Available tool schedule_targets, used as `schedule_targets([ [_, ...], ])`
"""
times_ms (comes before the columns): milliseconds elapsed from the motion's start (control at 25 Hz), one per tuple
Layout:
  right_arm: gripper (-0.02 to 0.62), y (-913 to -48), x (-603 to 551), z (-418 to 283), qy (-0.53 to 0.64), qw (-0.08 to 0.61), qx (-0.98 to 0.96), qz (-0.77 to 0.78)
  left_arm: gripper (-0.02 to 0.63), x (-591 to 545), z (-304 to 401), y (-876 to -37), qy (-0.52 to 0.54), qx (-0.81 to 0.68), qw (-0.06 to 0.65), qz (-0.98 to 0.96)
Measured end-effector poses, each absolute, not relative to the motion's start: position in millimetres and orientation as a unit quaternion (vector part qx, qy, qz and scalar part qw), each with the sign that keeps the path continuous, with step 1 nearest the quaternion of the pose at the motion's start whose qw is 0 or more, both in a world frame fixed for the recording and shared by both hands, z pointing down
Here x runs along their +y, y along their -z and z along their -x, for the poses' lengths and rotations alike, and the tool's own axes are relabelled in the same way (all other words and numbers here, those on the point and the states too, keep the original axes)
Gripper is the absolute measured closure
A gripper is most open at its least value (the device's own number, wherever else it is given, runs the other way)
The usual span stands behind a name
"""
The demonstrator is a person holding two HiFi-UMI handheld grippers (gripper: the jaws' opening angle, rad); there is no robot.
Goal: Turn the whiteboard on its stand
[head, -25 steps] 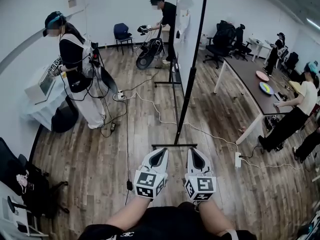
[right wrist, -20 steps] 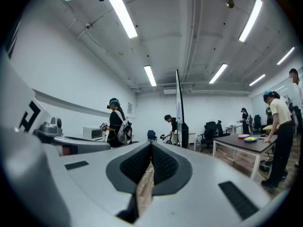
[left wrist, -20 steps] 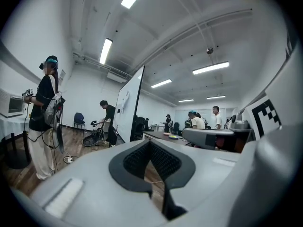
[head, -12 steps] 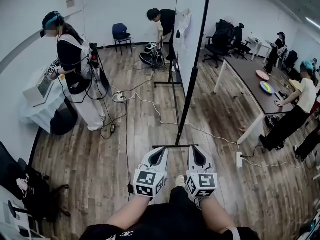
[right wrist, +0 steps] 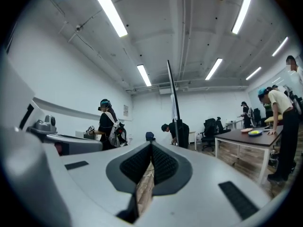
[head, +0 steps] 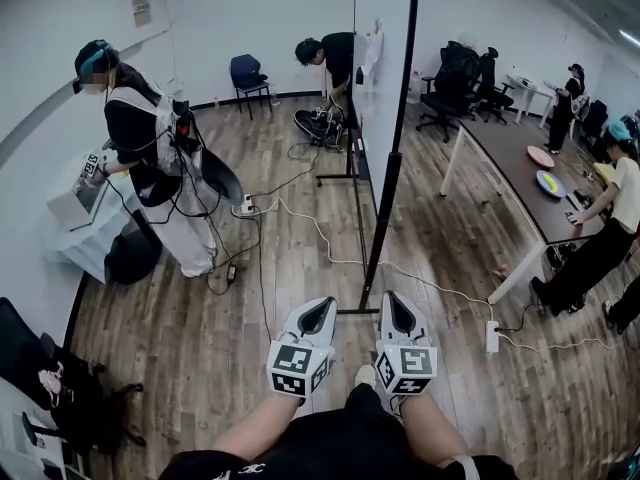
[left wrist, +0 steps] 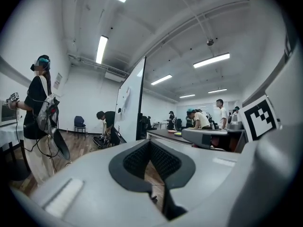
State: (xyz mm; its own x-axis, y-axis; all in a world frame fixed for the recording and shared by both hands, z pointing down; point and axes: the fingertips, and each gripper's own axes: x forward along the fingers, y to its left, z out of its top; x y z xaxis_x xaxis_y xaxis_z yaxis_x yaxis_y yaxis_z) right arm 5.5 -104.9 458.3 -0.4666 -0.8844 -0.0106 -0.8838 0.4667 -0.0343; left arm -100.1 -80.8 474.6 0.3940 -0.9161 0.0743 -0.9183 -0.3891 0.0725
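Note:
The whiteboard (head: 383,58) stands nearly edge-on ahead of me on a black stand whose near post (head: 392,168) runs down to a floor foot (head: 357,311). My left gripper (head: 321,306) and right gripper (head: 392,299) are held side by side low in front of my body, their tips just short of that foot and touching nothing. Both are shut with nothing between the jaws. In the left gripper view the whiteboard (left wrist: 128,112) shows as a white panel, and in the right gripper view the whiteboard (right wrist: 173,96) is a thin dark line.
A person with a headset (head: 150,158) stands at the left by a white table. Another person (head: 333,53) bends over gear behind the board. A brown table (head: 515,168) with people is at the right. Cables (head: 300,218) and a power strip (head: 492,336) lie on the wood floor.
I have come closer to the whiteboard, so its stand foot now lies right at the gripper tips. The far person has bent down. Both grippers keep their pose.

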Motion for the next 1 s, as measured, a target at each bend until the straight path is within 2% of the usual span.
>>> schedule_targets([
  [1000, 0.589, -477, -373, -20, 0.047, -0.033, 0.882, 0.468, 0.597, -346, 75, -481, -0.033, -0.581, 0.098, -0.807],
])
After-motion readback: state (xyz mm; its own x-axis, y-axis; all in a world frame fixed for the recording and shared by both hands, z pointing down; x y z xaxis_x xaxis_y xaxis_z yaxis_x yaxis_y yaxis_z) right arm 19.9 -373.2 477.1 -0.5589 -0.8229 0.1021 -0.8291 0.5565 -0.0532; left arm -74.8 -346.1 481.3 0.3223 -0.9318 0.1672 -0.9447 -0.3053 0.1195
